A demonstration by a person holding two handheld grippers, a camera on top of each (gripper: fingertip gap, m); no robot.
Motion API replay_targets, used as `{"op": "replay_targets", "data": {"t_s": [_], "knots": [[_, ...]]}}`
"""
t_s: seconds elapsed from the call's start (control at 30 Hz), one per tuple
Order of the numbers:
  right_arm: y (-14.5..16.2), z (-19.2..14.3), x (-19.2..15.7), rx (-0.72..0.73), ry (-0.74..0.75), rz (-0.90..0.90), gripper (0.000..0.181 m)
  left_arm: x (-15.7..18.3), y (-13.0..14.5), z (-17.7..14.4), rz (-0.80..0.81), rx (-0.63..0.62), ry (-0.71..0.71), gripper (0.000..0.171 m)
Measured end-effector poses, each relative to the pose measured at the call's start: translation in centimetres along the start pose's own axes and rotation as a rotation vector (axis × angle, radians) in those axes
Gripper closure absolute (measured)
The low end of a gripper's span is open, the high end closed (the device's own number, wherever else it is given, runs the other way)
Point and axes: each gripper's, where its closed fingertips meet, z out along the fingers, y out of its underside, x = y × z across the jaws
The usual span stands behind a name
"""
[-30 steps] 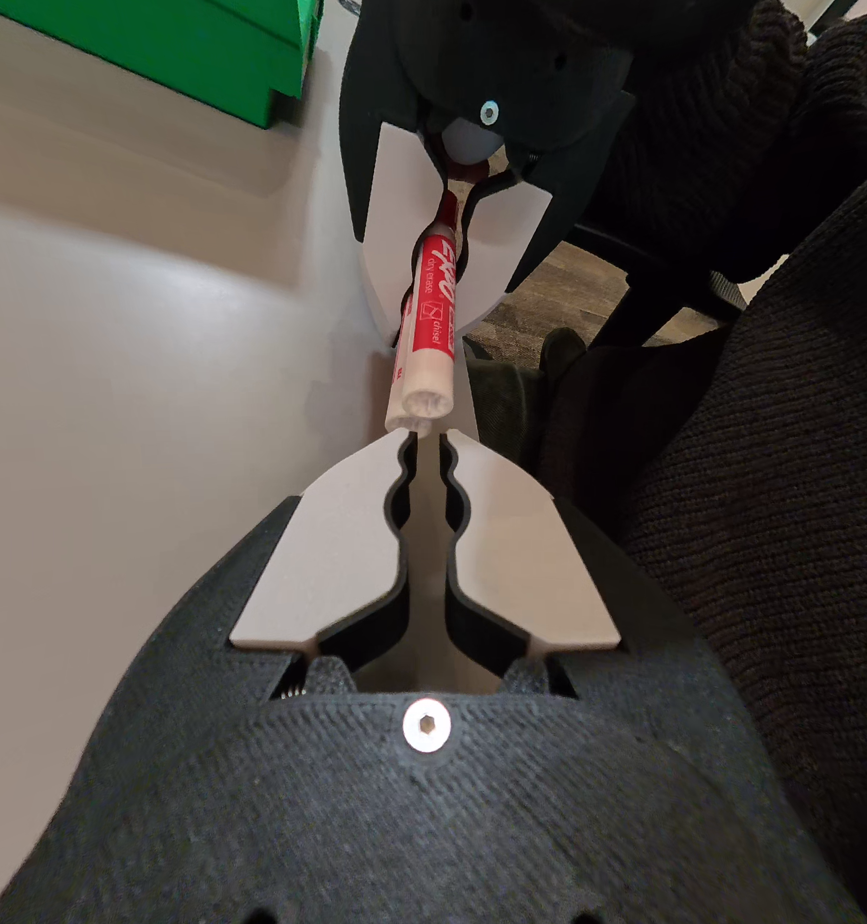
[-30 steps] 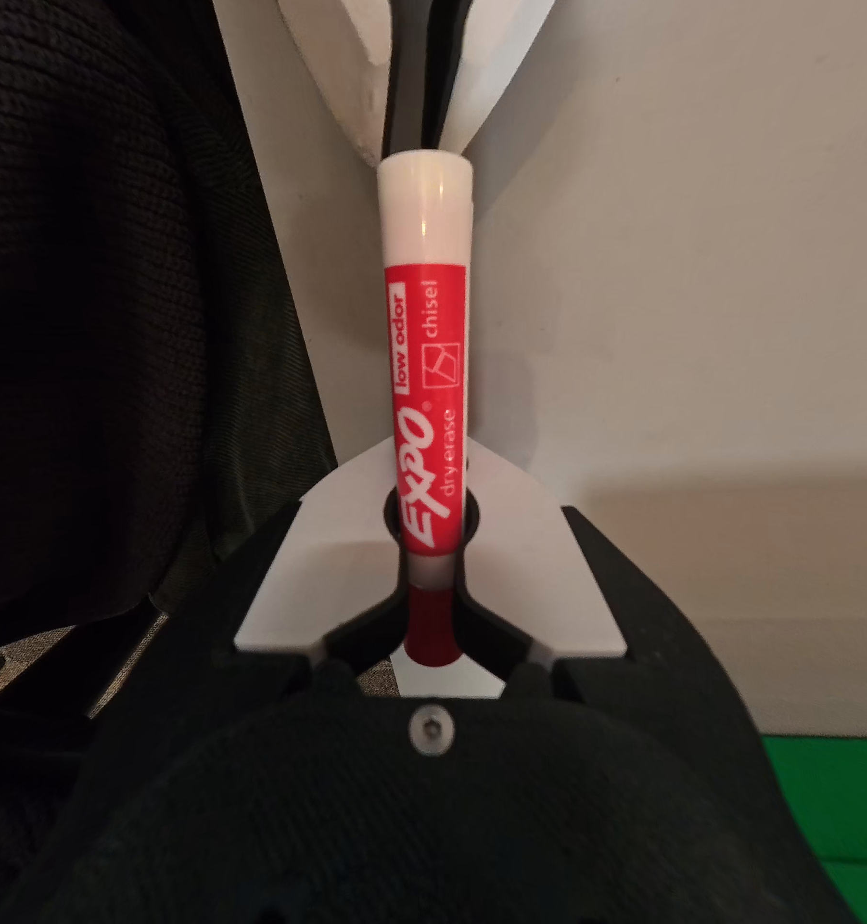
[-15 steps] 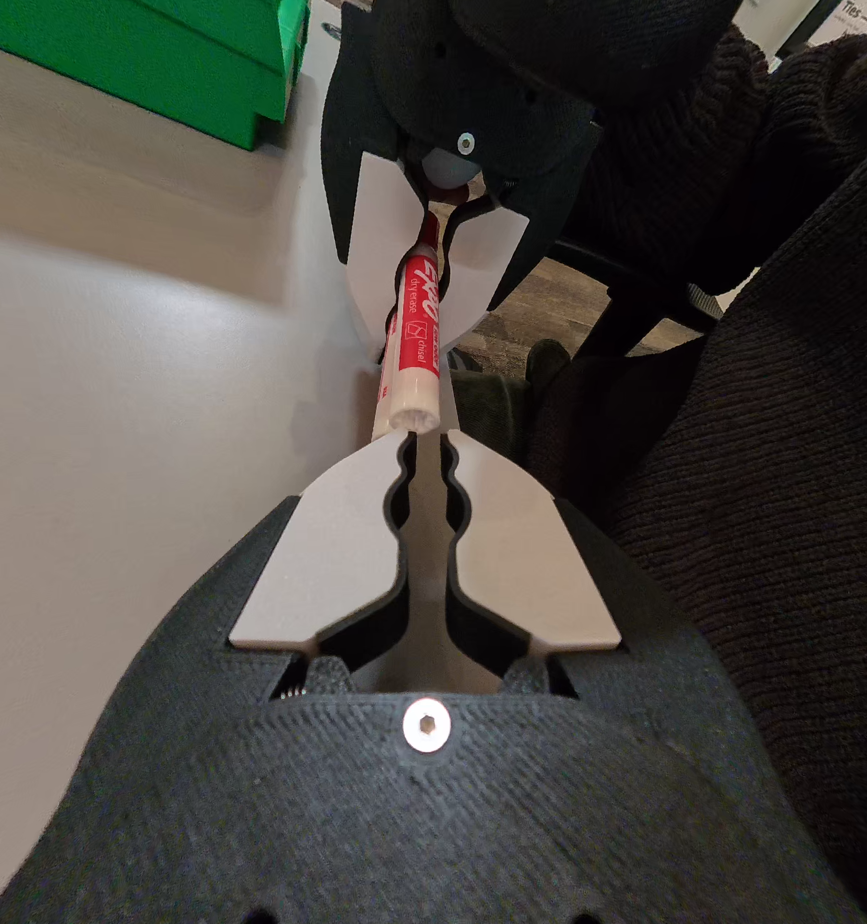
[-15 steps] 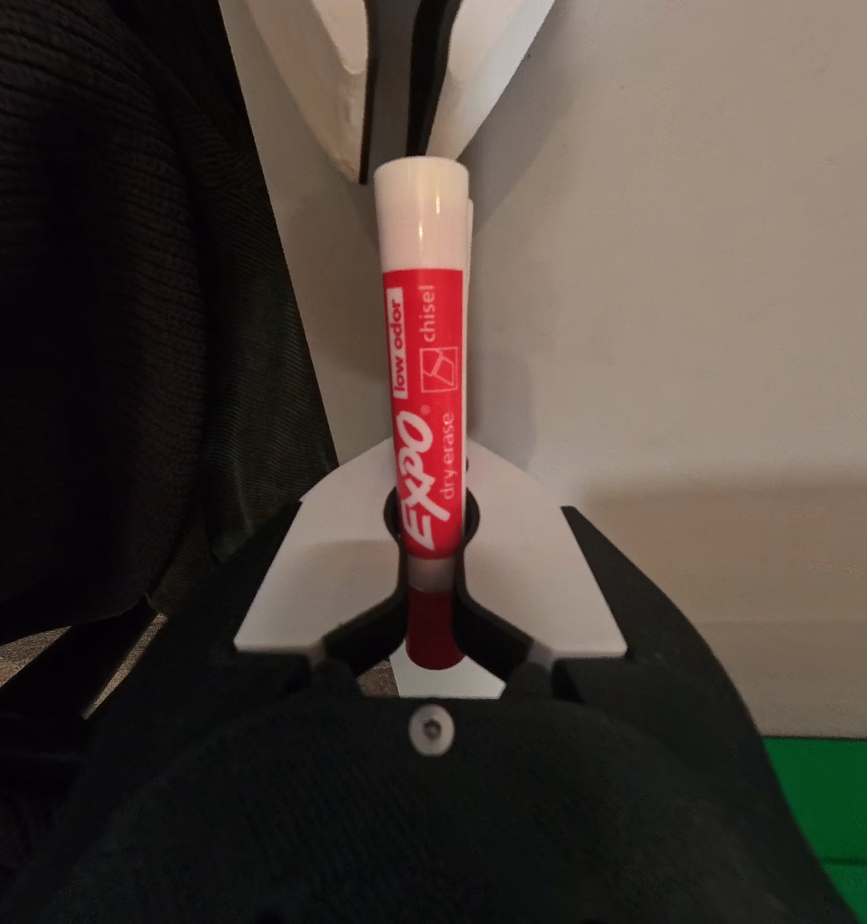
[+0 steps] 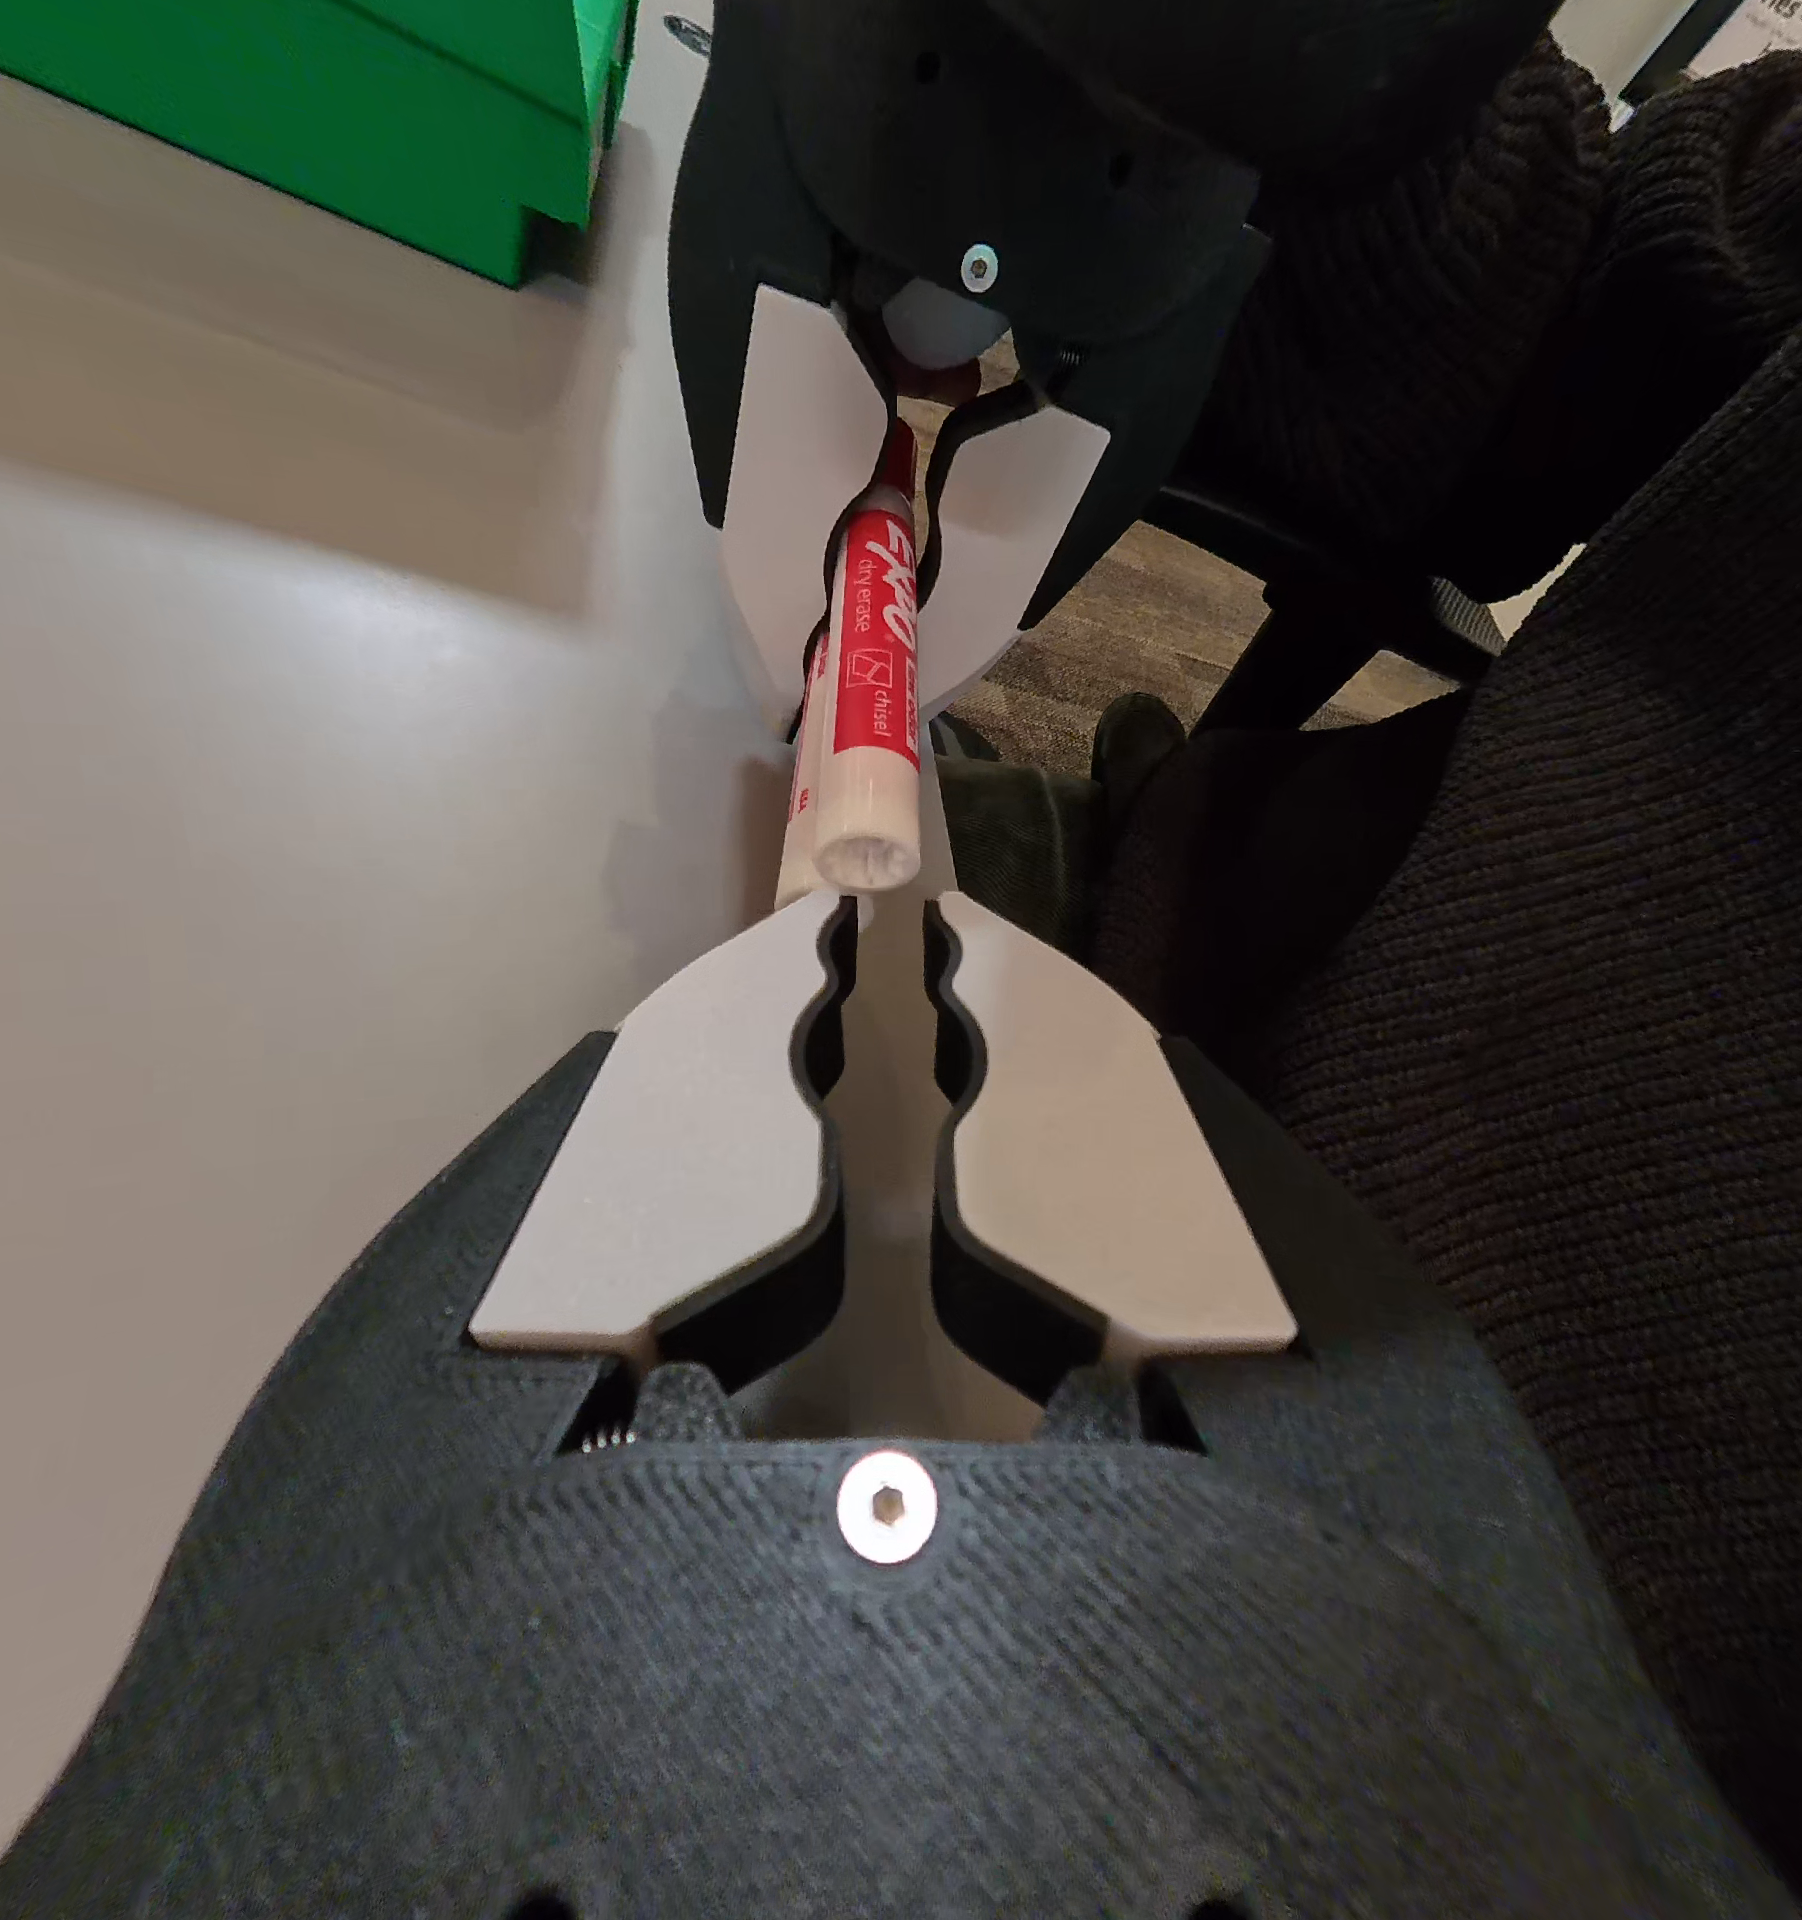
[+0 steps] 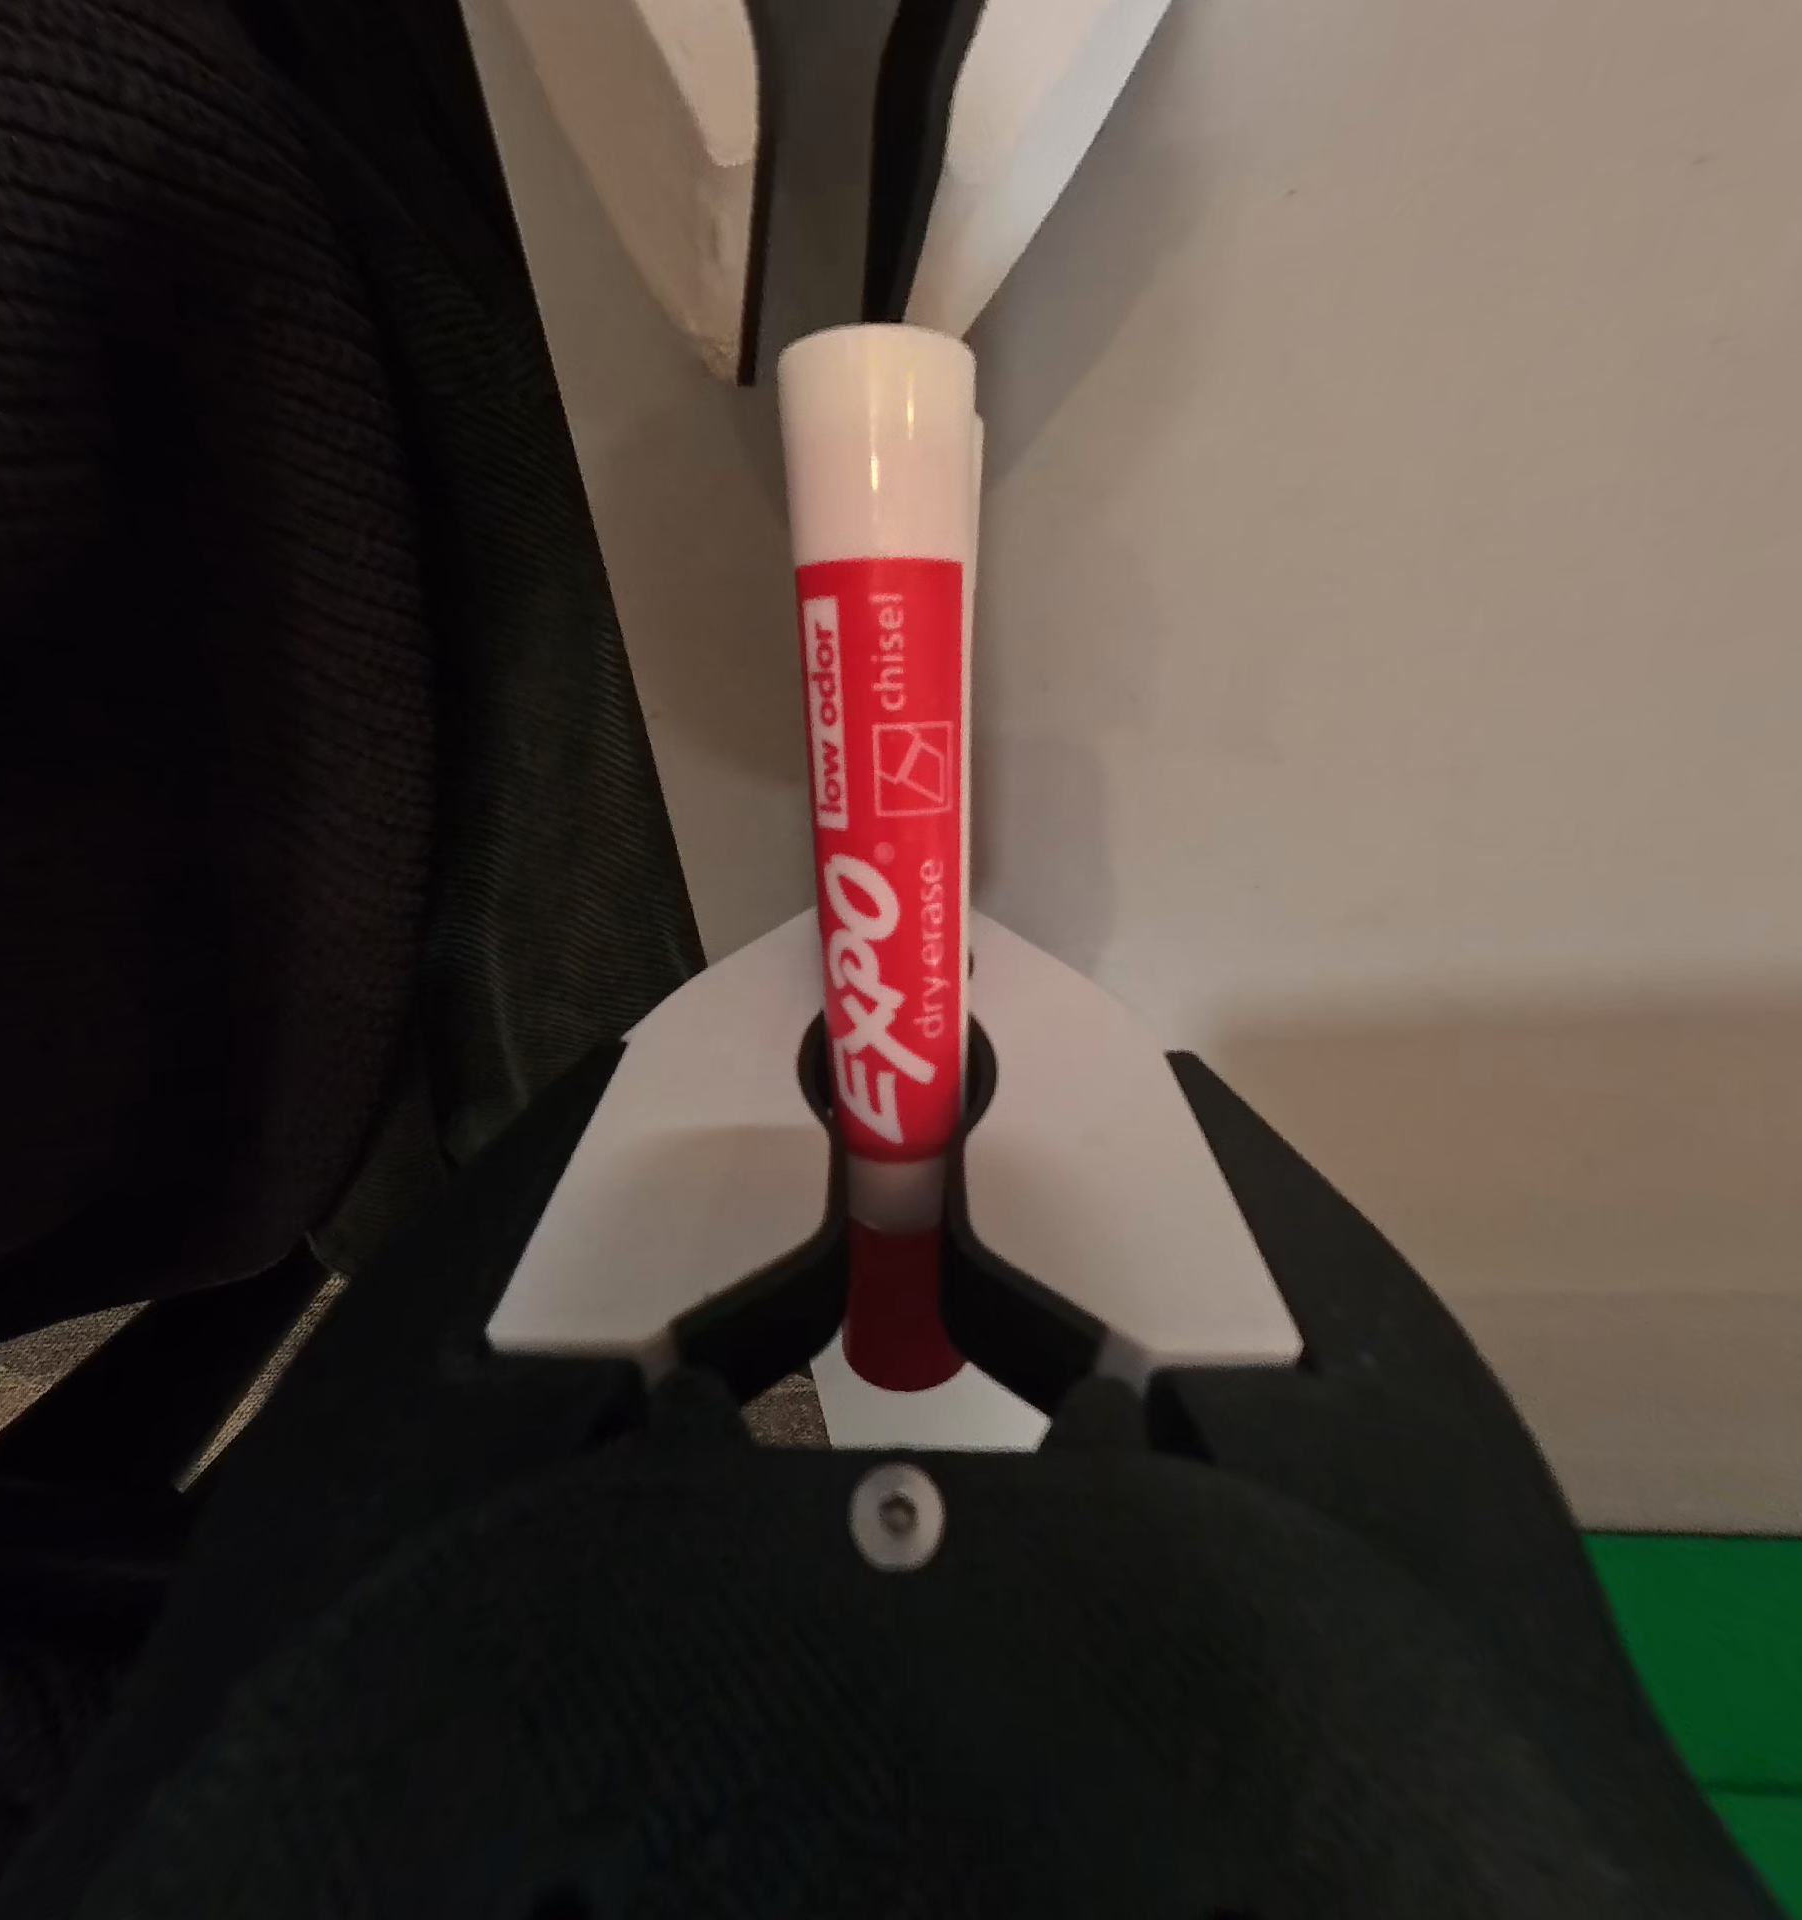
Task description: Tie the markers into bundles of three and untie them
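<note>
**Left wrist view: two grippers nose to nose over a pale tabletop**

Down on the left side, a smooth off-white table (image 5: pixel 253 831) runs under both tools, glossy enough to throw back a faint mirror image of the red-and-white marker (image 5: pixel 871 707). A green box (image 5: pixel 336 114) sits on the table's far corner. To the right the table edge falls away to patterned carpet (image 5: pixel 1105 644) and a dark chair base (image 5: pixel 1323 613), with black knitted fabric (image 5: pixel 1603 935) filling that whole side.

The left gripper (image 5: pixel 889 914) has its white jaws a narrow slot apart, nothing between them, tips just short of the marker's white butt end. Facing it, the right gripper (image 5: pixel 902 582) is clamped on the marker, which juts out toward the left one.

Now the right wrist view, and here is what the first angle hides: the right gripper (image 6: pixel 892 966) pinches the marker (image 6: pixel 881 727) low on its red label, with the red end (image 6: pixel 897 1320) tucked back between the fingers (image 6: pixel 689 1174). The left gripper (image 6: pixel 824 312) shows only as white tips at the top, slot apart, just beyond the barrel's end; touching or not, I can't tell. The table (image 6: pixel 1396 520) looks dimmer, and the green box (image 6: pixel 1655 1662) is a sliver at lower right. The carpet barely peeks through.
</note>
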Motion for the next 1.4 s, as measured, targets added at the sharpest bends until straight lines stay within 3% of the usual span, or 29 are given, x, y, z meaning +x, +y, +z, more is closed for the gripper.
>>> {"op": "replay_targets", "data": {"t_s": [0.5, 0.63, 0.73, 0.8, 0.9, 1.07, 1.3, 1.4], "knots": [[0.0, 0.0, 0.0, 0.000, -0.001, 0.003, 0.166, -0.5, 0.1, -0.1, -0.044, -0.005, -0.006, 0.154], [0.1, 0.1, 0.0, -0.001, -0.002, 0.002, 0.167, 0.4, 0.2, -0.8, -0.360, 0.002, 0.196, 0.120], [0.0, 0.0, 0.1, -0.006, 0.000, -0.011, 0.167, 0.7, 0.8, -1.3, -0.555, -0.044, 0.311, 0.078], [-0.5, -0.2, 0.2, -0.008, 0.010, -0.039, 0.166, 0.5, 0.5, -1.3, -0.588, -0.065, 0.309, 0.078], [-2.0, -1.0, 0.0, 0.006, 0.052, -0.123, 0.167, 0.0, 0.3, -0.6, -0.526, -0.144, 0.203, 0.076], [-3.8, -3.2, 0.0, -0.034, 0.209, -0.279, 0.167, 1.6, 0.3, -0.2, -0.412, -0.279, 0.160, 0.076], [-5.4, -3.8, -0.4, -0.070, 0.299, -0.455, 0.167, 5.2, 0.9, -0.3, -0.308, -0.403, 0.268, 0.078], [-6.0, -3.6, -0.4, -0.080, 0.326, -0.512, 0.167, 5.8, 0.9, 0.2, -0.333, -0.426, 0.324, 0.079]]}}
